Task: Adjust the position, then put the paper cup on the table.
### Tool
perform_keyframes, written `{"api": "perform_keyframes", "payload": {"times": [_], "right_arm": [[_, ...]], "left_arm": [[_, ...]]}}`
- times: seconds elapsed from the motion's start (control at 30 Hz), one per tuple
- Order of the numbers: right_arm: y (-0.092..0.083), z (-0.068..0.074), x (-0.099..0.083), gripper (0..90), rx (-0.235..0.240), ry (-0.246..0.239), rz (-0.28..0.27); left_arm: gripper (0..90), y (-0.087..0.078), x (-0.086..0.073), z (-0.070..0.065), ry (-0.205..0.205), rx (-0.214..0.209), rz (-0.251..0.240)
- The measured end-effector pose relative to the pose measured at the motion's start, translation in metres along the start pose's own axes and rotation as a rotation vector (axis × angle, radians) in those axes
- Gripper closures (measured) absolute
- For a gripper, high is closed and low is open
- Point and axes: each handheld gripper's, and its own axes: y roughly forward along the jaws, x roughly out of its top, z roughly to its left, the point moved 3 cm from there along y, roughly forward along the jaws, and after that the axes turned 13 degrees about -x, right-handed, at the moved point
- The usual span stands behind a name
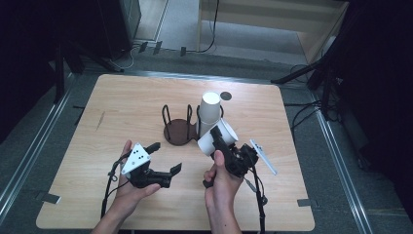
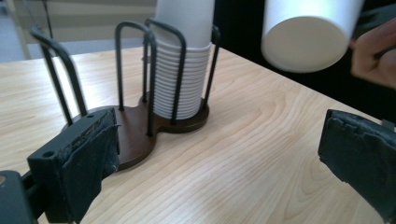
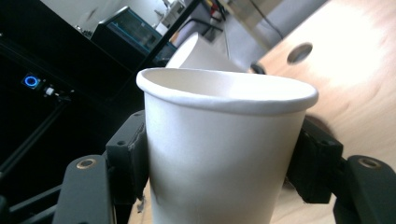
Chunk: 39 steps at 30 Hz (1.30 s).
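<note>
A dark brown cup rack with wire loops stands mid-table. Its right bay holds a stack of upside-down white paper cups; the left bay holds nothing. My right gripper is shut on a single white cup, held tilted just right of the rack with its base toward the left gripper. In the right gripper view the cup sits between both pads, rim away from me. My left gripper is open in front of the rack, nothing between its jaws. The left gripper view has the rack, the stack and the held cup.
A round dark hole lies in the wooden table behind the stack. Dark stand legs and cables ring the table on the floor. Bare wood lies to the left and along the front edge.
</note>
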Motion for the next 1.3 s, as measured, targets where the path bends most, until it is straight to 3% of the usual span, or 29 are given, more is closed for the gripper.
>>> {"api": "perform_keyframes", "payload": {"times": [0.3, 0.47, 0.57, 0.77, 0.93, 1.13, 1.3], "right_arm": [[-0.006, -0.009, 0.019, 31.6, -0.023, -0.179, -0.108], [-0.008, -0.013, 0.026, 30.8, -0.039, -0.258, -0.149], [-0.008, -0.015, 0.029, 30.1, -0.053, -0.330, -0.185], [-0.006, -0.016, 0.027, 30.2, -0.029, -0.456, -0.237], [-0.005, -0.019, 0.033, 30.4, 0.009, -0.494, -0.244], [-0.008, -0.024, 0.043, 30.4, 0.015, -0.527, -0.281], [-0.008, -0.028, 0.050, 30.4, 0.027, -0.550, -0.307]], "left_arm": [[0.0, -0.009, -0.007, 0.003, 0.009, 0.027, 0.027], [0.0, -0.019, -0.013, 0.010, -0.017, 0.047, 0.031], [0.0, -0.024, -0.013, 0.012, -0.024, 0.055, 0.027], [0.0, -0.041, -0.020, 0.022, -0.040, 0.081, 0.029], [0.0, -0.058, -0.028, 0.034, -0.064, 0.107, 0.033], [0.0, -0.084, -0.036, 0.050, -0.090, 0.155, 0.025], [0.0, -0.109, -0.045, 0.069, -0.142, 0.199, 0.021]]}}
